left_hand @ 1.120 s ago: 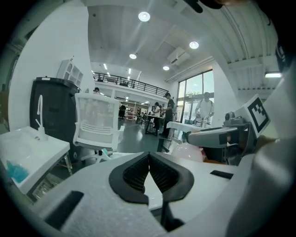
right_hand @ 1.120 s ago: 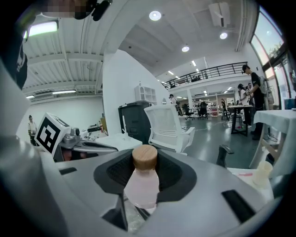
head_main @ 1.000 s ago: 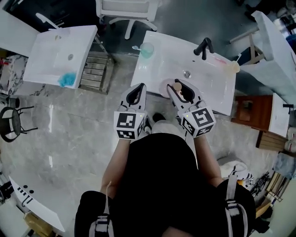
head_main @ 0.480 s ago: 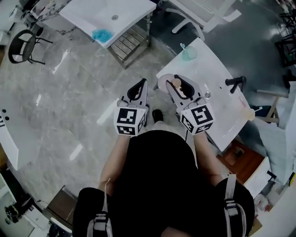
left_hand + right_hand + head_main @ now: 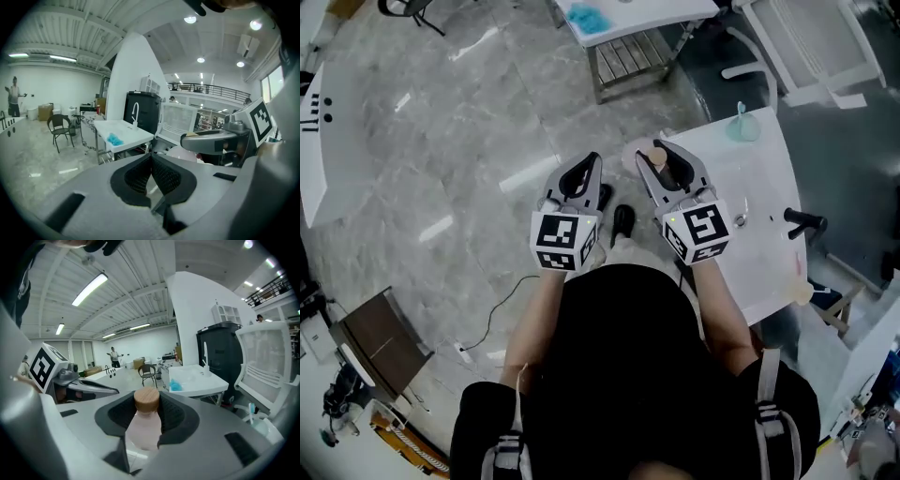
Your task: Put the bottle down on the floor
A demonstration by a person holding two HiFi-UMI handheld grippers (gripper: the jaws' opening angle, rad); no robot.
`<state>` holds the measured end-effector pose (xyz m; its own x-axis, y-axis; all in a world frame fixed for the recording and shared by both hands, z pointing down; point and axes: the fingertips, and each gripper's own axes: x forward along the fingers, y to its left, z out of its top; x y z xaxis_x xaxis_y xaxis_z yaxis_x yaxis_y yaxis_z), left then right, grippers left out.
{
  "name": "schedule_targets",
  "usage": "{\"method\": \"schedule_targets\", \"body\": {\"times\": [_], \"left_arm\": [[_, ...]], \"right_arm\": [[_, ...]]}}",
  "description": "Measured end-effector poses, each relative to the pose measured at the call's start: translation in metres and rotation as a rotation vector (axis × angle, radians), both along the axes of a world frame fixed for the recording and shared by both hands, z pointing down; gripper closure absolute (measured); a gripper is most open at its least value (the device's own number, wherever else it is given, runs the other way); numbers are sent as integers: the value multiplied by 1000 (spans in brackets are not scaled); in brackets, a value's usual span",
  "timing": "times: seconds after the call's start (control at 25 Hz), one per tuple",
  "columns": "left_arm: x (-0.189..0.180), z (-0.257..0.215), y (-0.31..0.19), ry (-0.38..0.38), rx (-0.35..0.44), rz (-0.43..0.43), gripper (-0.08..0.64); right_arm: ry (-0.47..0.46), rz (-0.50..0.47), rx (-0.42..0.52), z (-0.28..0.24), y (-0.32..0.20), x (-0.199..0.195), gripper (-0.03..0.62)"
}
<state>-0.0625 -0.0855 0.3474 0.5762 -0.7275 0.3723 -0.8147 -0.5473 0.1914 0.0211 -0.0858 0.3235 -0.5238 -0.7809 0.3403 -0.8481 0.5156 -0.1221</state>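
Note:
My right gripper (image 5: pixel 662 157) is shut on a pale pink bottle (image 5: pixel 659 174) with a round wooden cap. In the right gripper view the ribbed pads press on the bottle (image 5: pixel 144 431) just under its cap (image 5: pixel 146 400). The bottle hangs over the near corner of a white basin table (image 5: pixel 764 253). To its left, my left gripper (image 5: pixel 587 165) hovers above the grey marble floor (image 5: pixel 459 141). In the left gripper view its pads (image 5: pixel 151 158) meet at the tips with nothing between them. Both grippers point away from my body, side by side.
The basin table carries a black tap (image 5: pixel 802 222) and a teal cup (image 5: pixel 742 127). A second white sink table (image 5: pixel 656 11) with a blue sponge (image 5: pixel 585 17) stands further off, a white chair (image 5: pixel 811 47) beside it. A black shoe (image 5: pixel 623 221) shows between the grippers. A brown box (image 5: pixel 380 339) stands lower left.
The whole view has swung: the basin table slid from under the grippers to the right, and marble floor now fills the left. Both grippers turned together, bottle still held.

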Motion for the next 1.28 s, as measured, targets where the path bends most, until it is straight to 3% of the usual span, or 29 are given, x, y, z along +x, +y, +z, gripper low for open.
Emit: {"method": "schedule_targets", "body": {"times": [0.28, 0.56, 1.0, 1.28], "left_arm": [[-23, 15, 4, 8, -20, -95, 541], [-37, 44, -5, 1, -23, -99, 541], [-49, 171, -30, -11, -84, -27, 541], [-52, 295, -46, -13, -70, -13, 541]], "right_arm": [[41, -53, 2, 31, -7, -26, 454], [52, -14, -30, 78, -16, -38, 454], [56, 61, -54, 209, -36, -44, 454], [80, 74, -57, 336, -47, -41, 454]]}}
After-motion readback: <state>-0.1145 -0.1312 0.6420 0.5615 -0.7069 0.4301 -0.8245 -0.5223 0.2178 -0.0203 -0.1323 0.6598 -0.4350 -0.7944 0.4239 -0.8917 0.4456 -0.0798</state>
